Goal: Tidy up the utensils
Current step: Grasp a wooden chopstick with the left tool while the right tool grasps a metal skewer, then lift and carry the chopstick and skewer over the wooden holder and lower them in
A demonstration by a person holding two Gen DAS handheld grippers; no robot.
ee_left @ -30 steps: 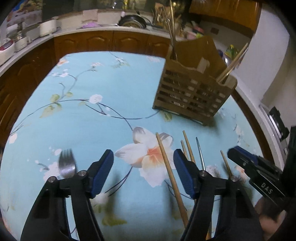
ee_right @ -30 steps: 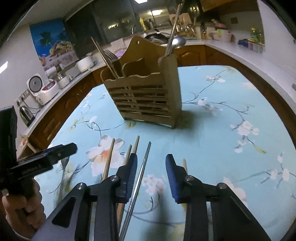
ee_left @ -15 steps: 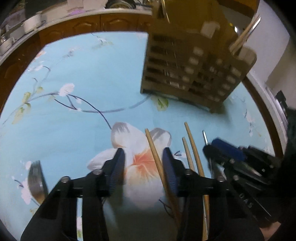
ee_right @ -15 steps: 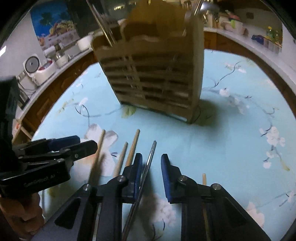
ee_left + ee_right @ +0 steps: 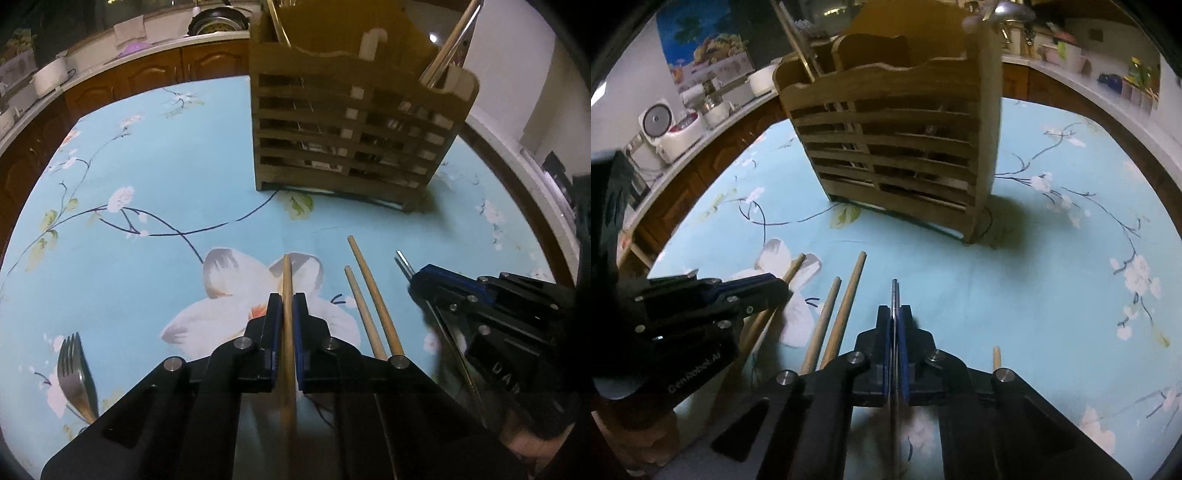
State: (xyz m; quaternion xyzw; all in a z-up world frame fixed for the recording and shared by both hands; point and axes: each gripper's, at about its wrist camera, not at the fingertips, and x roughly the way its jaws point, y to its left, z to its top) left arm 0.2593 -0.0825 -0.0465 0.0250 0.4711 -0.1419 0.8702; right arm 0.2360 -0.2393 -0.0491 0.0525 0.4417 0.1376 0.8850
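Left wrist view: left claw (image 5: pixel 287 308) clamped on a wooden chopstick (image 5: pixel 287 280) lying on the floral desk (image 5: pixel 177 177). Wooden holder (image 5: pixel 347 140) at twelve o'clock, fork (image 5: pixel 74 373) at eight. Right wrist view: right claw (image 5: pixel 894 319) clamped on a metal chopstick (image 5: pixel 894 295).

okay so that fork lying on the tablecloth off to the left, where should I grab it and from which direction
Take the fork by its handle, just behind the tines, coming down from above with the fingers straddling the narrow shaft. It lies flat on the tablecloth, tines pointing away, handle running back under the left gripper, so the sides of the thin neck are the easiest to pinch.
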